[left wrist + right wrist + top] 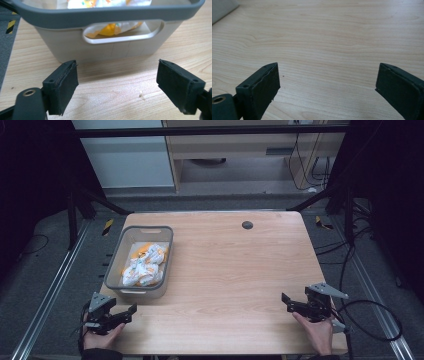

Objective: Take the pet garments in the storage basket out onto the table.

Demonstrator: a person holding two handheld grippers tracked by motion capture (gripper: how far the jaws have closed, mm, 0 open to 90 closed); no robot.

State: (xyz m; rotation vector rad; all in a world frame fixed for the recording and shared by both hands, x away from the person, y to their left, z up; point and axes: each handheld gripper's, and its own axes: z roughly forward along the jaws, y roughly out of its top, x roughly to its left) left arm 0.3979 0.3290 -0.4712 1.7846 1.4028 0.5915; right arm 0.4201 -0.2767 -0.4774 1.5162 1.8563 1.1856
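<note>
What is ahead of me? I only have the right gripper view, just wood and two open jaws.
Observer: Off to your left a grey bin stands on the table, with white and orange packets inside.
Operator: Where is the other gripper?
Observer: The left gripper is near the table's front left corner, just in front of the bin, jaws wide apart and holding nothing.
Operator: Does the bin have a grip point?
Observer: Yes, the left gripper view shows a handle slot cut in the near wall, right under the rim.
Operator: And me?
Observer: The right gripper sits near the front right edge, pointing left across bare wood.
</note>
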